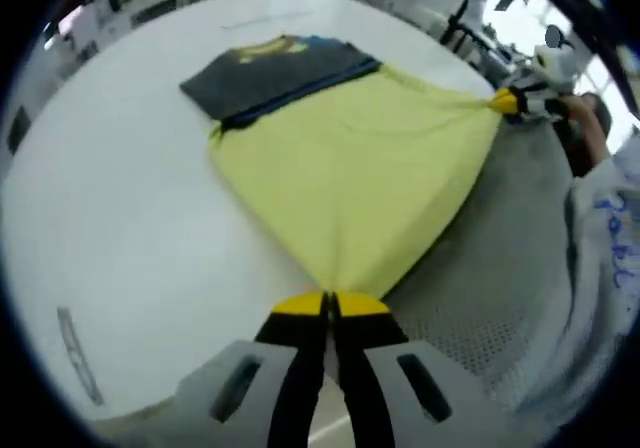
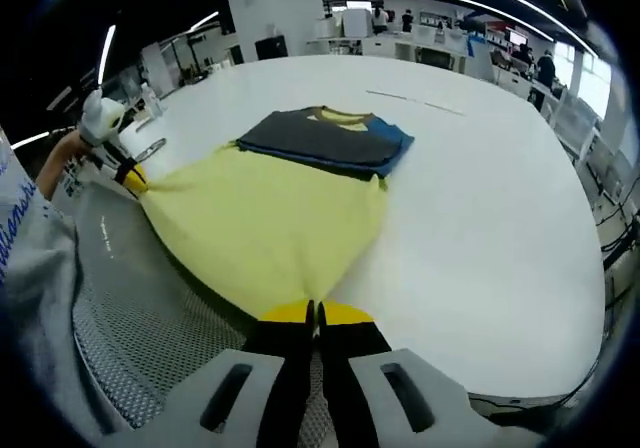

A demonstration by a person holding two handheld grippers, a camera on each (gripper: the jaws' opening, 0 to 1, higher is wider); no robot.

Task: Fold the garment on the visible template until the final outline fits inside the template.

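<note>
On the white table (image 1: 120,218), both grippers are pinching the yellow garment (image 1: 350,168) at lower frame: left gripper (image 1: 327,303), right gripper (image 2: 313,313); next, probably folding it forward.

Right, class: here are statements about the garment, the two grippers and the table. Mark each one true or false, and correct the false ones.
1. The left gripper is shut on an edge of the yellow garment. True.
2. The right gripper hangs open above the table. False: it too is shut on the yellow garment, its fingers pinching the cloth.
3. The far part of the garment is folded over, showing a dark grey panel. True.
4. The garment lies on a wooden table. False: it lies on a white table.
5. The yellow cloth is stretched taut between the two grippers. True.
</note>
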